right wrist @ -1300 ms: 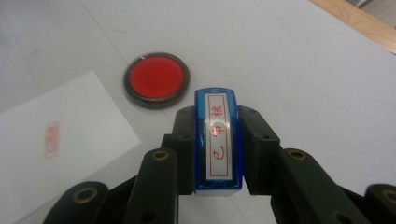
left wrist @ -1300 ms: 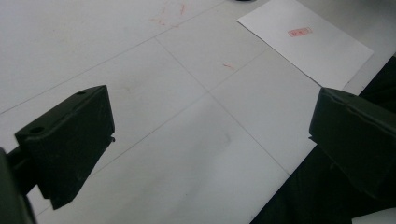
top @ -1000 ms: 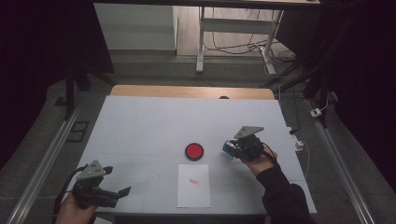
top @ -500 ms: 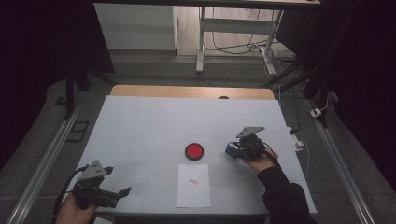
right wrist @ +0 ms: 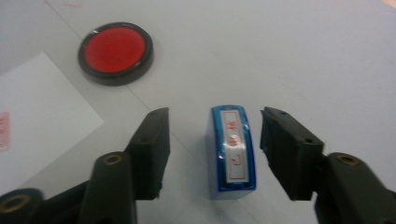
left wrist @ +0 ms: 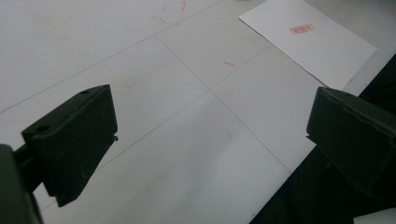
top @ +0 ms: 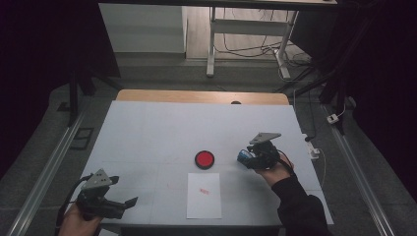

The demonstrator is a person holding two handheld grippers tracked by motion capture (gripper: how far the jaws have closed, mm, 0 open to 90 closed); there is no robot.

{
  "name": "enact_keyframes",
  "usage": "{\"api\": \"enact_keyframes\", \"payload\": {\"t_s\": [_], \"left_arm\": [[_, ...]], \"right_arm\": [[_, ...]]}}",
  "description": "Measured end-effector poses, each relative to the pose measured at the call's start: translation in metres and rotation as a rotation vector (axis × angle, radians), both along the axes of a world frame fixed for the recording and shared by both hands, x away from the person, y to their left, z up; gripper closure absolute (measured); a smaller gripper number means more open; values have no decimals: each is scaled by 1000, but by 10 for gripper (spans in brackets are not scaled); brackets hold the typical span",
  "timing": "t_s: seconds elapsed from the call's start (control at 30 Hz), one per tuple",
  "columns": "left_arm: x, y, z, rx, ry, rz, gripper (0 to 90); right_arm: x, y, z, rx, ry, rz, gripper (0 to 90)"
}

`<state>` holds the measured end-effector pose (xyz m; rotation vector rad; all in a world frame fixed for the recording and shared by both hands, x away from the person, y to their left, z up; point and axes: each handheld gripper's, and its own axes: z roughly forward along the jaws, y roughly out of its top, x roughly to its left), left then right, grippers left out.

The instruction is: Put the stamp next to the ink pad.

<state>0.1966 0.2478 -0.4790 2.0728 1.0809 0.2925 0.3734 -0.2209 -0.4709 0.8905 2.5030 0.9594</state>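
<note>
Clearly one blue stamp, one red pad, perhaps one sheet.

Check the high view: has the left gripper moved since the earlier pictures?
No. The left gripper sits at the table's near-left corner, as before.

Right gripper low over table, jaws just opened — pads clear both sides; left gripper parted wide, near front edge.
</note>
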Motion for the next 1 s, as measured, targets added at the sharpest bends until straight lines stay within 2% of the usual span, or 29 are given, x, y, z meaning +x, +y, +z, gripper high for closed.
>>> {"api": "enact_keyframes", "payload": {"t_s": [0.13,0.27,0.4,0.63,0.87,1.0], "left_arm": [[0,0,0,1,0,0,21],[0,0,0,3,-1,-2,22],[0,0,0,2,-3,-3,23],[0,0,0,0,-6,-2,23],[-1,1,0,-3,-9,-1,24],[-2,1,0,-5,-11,2,24]], "right_arm": [[-7,2,5,15,17,0,385],[-14,1,10,28,5,-8,342],[-21,-4,13,64,0,-26,286],[-34,-11,17,100,7,-56,199],[-47,-16,21,110,3,-93,112],[-55,-21,23,125,-2,-112,91]]}}
